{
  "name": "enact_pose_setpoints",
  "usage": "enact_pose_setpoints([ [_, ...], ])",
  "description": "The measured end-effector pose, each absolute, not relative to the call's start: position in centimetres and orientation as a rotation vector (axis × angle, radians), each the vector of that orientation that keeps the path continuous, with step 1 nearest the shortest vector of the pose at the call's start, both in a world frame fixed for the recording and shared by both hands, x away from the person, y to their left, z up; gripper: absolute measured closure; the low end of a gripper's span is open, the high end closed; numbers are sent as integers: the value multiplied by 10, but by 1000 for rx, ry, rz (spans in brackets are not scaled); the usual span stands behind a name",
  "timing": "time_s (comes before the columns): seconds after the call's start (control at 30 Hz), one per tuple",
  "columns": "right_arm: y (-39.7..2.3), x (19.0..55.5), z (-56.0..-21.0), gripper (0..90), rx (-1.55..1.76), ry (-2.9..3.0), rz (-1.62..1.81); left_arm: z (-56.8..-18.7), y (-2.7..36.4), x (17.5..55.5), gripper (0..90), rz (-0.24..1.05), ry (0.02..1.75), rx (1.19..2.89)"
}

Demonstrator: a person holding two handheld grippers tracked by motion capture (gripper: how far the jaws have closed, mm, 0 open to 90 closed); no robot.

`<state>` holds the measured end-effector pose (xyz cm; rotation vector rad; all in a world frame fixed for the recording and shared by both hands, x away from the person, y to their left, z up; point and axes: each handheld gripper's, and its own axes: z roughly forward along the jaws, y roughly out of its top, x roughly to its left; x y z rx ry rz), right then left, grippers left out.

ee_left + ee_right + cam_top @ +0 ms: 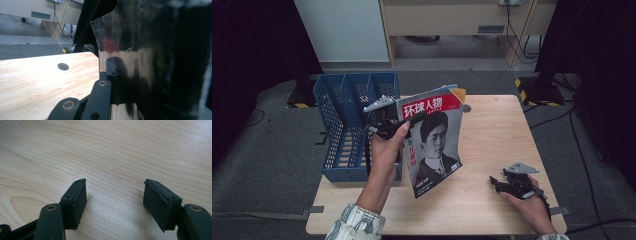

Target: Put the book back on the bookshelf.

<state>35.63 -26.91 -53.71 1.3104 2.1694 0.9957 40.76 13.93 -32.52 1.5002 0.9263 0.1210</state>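
A magazine (434, 137) with a red title band and a portrait on its cover is held upright above the wooden table (492, 135). My left gripper (399, 125) is shut on the magazine's left edge. In the left gripper view the glossy dark cover (155, 62) rises right behind one pad (112, 66). Low over the table's front right corner my right gripper (496, 182) stands open. Its two pads (75, 202) have only bare wood between them.
A blue plastic file rack (344, 125) with several slots stands at the table's left edge, just left of my left hand. A round cable hole (63, 66) lies in the tabletop behind the magazine. Cabinets and cables are on the floor beyond.
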Motion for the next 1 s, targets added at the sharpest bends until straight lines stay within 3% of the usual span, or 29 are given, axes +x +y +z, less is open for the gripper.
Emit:
enact_pose_setpoints([
  [1.0,-269,356,-537,354,1309,2172,995,-318,196,390,867,134,960,1412],
])
